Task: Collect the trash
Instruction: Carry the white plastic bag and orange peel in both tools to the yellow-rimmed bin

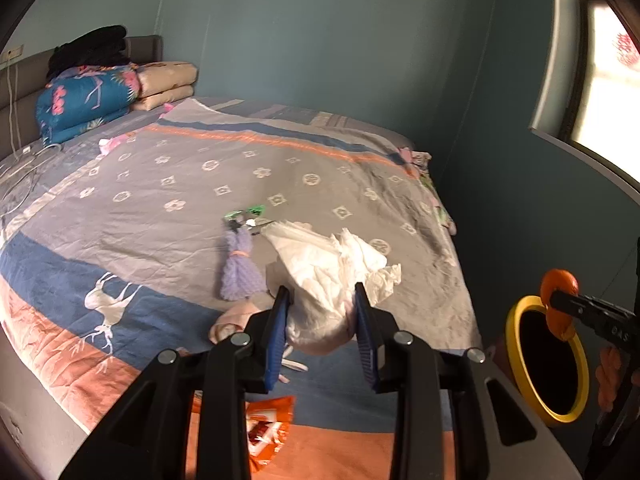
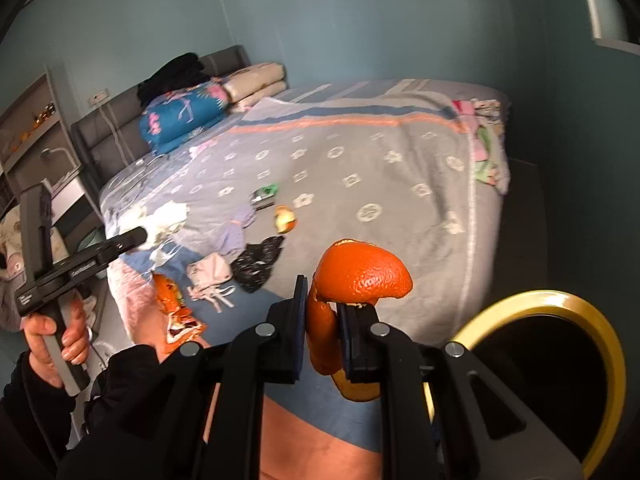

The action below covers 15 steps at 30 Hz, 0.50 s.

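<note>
My right gripper [image 2: 324, 320] pinching orange peel [image 2: 362, 268] beside bin [image 2: 600, 344]; left gripper [image 1: 322, 320] clamping tissue wad [image 1: 328, 268]. Next, I judge: peel over opening, release.

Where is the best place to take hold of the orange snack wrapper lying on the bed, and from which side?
Grip the orange crinkled foil snack wrapper at its torn end, where edges curl up off the patterned bedspread. It lies flat, so come straight down from above. Both tools are full: the left tool holds white crumpled tissue paper, the right tool orange peel.
</note>
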Tool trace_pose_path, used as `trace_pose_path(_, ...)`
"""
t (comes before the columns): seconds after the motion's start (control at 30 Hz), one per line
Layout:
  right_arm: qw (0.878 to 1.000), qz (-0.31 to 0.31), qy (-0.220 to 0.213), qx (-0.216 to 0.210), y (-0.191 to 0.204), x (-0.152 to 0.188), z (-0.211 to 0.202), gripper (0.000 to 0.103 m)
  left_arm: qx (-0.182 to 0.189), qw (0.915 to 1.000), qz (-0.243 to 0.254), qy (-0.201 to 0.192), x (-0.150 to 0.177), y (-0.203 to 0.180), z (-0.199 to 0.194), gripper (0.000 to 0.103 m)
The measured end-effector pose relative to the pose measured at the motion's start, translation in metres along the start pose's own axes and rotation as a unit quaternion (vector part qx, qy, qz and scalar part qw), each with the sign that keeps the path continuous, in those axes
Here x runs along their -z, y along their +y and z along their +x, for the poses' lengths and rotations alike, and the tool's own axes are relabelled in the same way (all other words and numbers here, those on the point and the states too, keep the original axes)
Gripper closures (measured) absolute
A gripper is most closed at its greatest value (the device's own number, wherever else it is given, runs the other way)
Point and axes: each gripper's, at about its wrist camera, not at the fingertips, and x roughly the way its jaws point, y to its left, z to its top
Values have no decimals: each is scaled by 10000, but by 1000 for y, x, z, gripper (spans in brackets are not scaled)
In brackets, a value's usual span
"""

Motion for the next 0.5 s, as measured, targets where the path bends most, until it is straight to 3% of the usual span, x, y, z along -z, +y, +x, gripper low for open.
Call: trace_pose_path(0.5, 9969, 482, -513, 343, -60, 4, -52, 89, 509, 9967, 631, -71, -13, -78, -12, 73)
